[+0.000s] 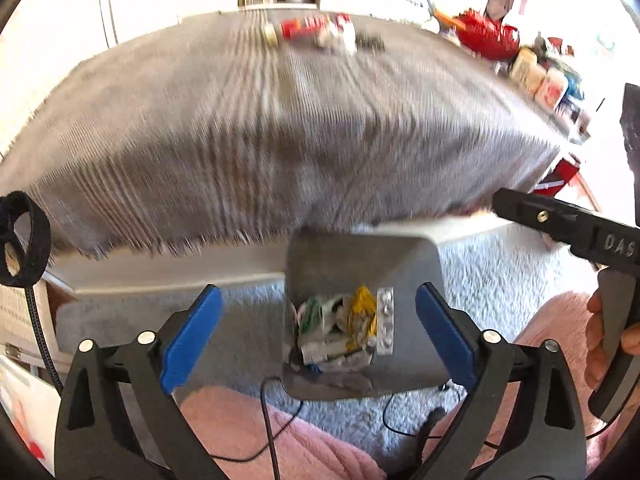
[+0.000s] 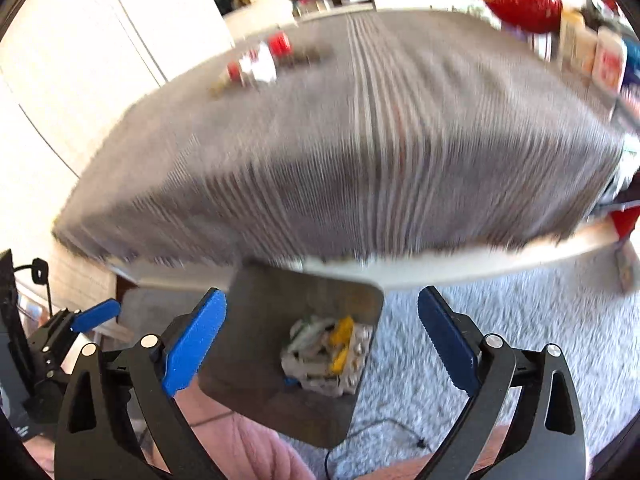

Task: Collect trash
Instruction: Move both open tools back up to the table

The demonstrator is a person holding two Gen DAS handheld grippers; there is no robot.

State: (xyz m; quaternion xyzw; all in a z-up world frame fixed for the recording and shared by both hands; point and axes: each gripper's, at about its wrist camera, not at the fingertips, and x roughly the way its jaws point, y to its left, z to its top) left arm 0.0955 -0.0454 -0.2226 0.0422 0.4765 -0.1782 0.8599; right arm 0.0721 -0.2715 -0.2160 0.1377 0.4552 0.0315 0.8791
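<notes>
The bin (image 1: 362, 312), a grey metal box with rounded corners, stands on the pale carpet (image 1: 500, 280) just in front of the bed's near edge, its mouth facing up toward both cameras. Inside lies the trash (image 1: 344, 328): crumpled white paper, a yellow wrapper and a silver pill strip (image 1: 385, 320). The strip stands on end against the bin's right wall, its long axis running from the bottom up toward the rim.

The left gripper (image 1: 318, 336) hangs above the bin with its blue pads spread wide and nothing between them; the right gripper (image 2: 322, 340) is likewise fully released and empty over the same bin. Both views are blurred.

More litter, red and white packets (image 1: 316, 30), lies at the far side of the bed's grey striped blanket (image 1: 260, 128), well away from the bin. The next pickup looks to be there. To do it well, I would carry the spread grippers clear of the bin's rim, cross the blanket, and come down on one packet at a time across its narrow side, pinching without catching the cloth.
</notes>
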